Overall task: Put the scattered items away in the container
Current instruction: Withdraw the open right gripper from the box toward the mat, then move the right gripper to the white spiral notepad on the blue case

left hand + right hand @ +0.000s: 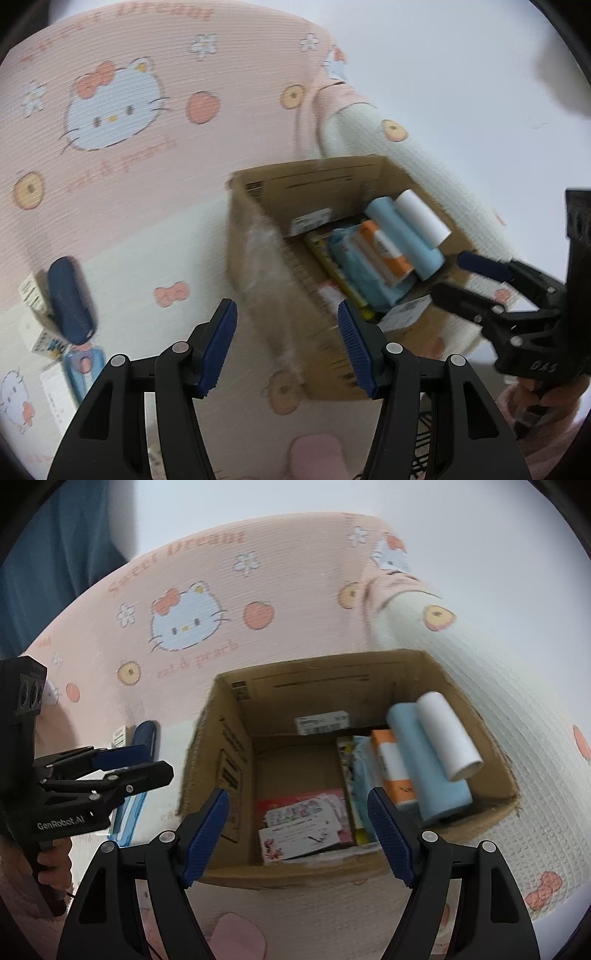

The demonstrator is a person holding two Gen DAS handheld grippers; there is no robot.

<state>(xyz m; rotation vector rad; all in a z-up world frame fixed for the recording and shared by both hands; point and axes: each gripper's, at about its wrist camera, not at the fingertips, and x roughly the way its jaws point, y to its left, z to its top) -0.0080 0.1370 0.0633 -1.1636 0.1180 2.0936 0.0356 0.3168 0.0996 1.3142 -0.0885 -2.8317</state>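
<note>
Both tongs spread wide and empty above an open brown cardboard box (236,746) on a pink cartoon-cat blanket (122,155).

At far left in the left wrist view, a dark blue oval case (68,299) lies on the blanket atop small printed cartons and a light blue packet, all smeared by blur and partly cut off at the edge. The left gripper (288,347) has its jaws wide apart, with nothing between them. Box contents are hard to read: a light blue roll (424,764), a white roll (448,738), an orange-and-white carton (393,771) and pink printed cards (303,823) can be made out. The right gripper (299,834), over the box's near wall, is equally wide open and grips nothing; only part of the hand holding it shows at the left view's right edge.
</note>
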